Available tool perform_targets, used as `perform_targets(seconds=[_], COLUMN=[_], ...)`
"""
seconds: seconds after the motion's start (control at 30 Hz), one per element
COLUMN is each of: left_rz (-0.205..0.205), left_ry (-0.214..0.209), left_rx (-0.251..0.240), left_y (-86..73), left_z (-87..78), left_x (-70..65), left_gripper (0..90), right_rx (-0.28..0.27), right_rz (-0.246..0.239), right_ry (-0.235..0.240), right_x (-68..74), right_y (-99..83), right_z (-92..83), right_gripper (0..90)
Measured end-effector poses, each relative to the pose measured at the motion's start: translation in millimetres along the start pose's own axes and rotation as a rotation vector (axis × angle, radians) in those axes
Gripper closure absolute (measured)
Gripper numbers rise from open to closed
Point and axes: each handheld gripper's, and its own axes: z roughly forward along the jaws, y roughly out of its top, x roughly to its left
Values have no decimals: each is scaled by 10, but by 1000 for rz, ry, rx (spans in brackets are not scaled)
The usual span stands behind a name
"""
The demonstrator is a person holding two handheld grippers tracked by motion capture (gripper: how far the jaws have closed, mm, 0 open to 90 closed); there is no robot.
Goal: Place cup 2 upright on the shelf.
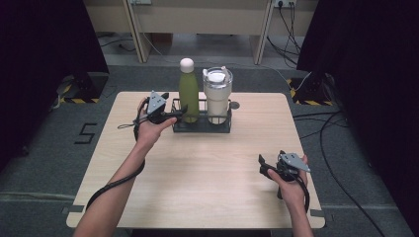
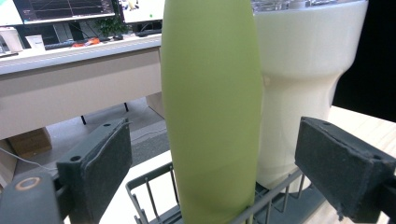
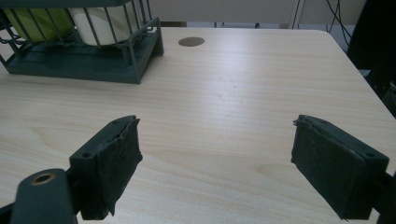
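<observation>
A green bottle [image 1: 188,91] with a white cap and a cream tumbler [image 1: 218,94] with a clear lid stand upright side by side in a dark wire rack [image 1: 201,127] at the table's far middle. My left gripper [image 1: 180,111] reaches the rack from the left. In the left gripper view its pads flank the green bottle [image 2: 210,116], a gap showing on each side, with the tumbler [image 2: 303,84] behind it. This gripper [image 2: 224,163] is open. My right gripper [image 1: 263,165] hovers over the near right of the table. It is open [image 3: 215,163], with bare wood between its pads.
The wooden table [image 1: 207,187] has a small round hole [image 1: 234,105] just right of the rack. Past its far edge are a desk [image 1: 197,19], cables on the floor [image 1: 326,128] and dark curtains on both sides. The rack [image 3: 93,65] lies far left in the right gripper view.
</observation>
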Motion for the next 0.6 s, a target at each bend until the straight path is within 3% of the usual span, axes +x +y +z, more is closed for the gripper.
perform_targets(seconds=[0.6], left_rz=[22], left_ry=[8], left_rx=[-8], left_y=[-133], left_z=[-399], left_x=[19], left_gripper=[105], right_rx=[-1], right_rz=[-2], right_ry=[-7], right_x=[12], right_y=[7], right_z=[-6], right_gripper=[154])
